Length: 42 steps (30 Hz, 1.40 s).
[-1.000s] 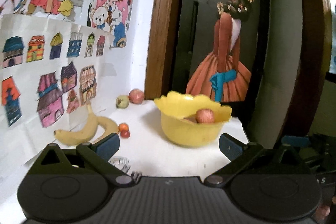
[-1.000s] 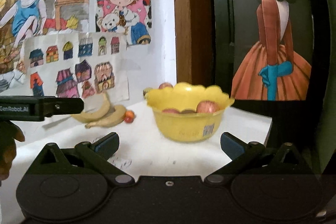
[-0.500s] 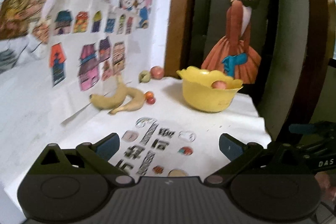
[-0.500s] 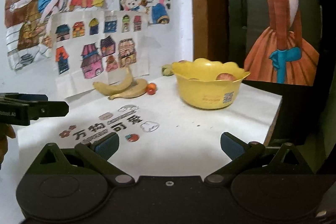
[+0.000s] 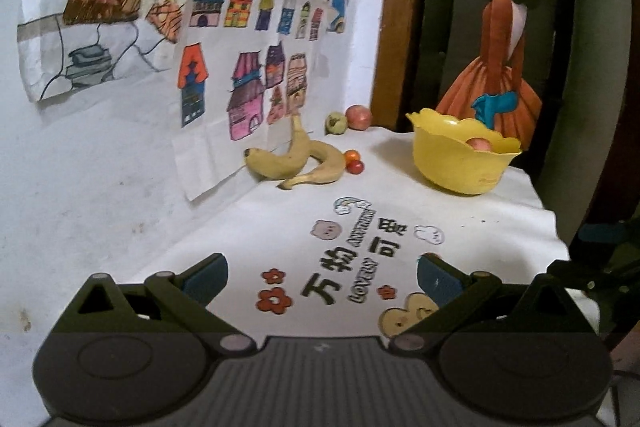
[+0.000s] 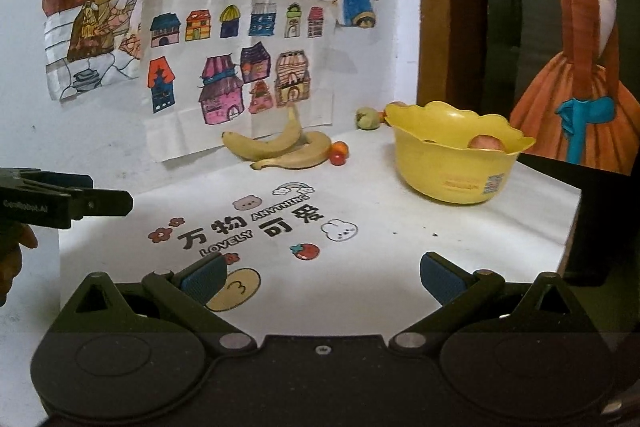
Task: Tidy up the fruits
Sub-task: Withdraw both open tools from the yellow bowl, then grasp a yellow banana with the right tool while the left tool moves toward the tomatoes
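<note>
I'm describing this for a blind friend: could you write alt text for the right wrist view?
An open right gripper, holding nothing, faces a white table where a yellow bowl holds a reddish fruit. Two bananas and two small red fruits lie by the drawing-covered wall; the left gripper enters from the left edge.

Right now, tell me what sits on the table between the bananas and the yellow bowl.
In the right wrist view, two small red-orange fruits sit beside the bananas; then bare white tabletop up to the yellow bowl.
</note>
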Available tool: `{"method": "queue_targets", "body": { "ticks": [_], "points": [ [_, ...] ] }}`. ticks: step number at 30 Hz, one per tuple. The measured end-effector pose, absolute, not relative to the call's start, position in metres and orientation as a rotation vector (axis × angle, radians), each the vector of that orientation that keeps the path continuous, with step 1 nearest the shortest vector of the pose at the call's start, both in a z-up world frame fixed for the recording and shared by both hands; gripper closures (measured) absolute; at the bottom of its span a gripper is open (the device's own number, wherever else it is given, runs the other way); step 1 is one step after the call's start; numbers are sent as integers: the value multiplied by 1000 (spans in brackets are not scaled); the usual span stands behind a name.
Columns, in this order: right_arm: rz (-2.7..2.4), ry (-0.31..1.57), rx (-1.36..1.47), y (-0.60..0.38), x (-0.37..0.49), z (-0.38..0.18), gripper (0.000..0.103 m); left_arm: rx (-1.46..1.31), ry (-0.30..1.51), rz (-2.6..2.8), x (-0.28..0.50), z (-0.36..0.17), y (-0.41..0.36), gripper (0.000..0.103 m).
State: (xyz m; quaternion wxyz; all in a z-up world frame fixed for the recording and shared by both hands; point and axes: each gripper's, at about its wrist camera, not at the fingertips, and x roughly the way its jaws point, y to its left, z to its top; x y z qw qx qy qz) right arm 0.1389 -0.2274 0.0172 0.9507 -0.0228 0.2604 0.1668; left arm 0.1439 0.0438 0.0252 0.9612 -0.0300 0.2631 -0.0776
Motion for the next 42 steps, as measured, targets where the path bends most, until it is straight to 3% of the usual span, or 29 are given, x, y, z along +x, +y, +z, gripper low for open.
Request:
{"method": "queue_targets", "body": {
  "ticks": [24, 42],
  "points": [
    [410, 609, -47, -193, 247, -3, 1, 14, 498, -122, 210, 9, 68, 0],
    [342, 789, 142, -144, 425, -23, 1, 144, 470, -143, 252, -6, 66, 0]
  ]
}}
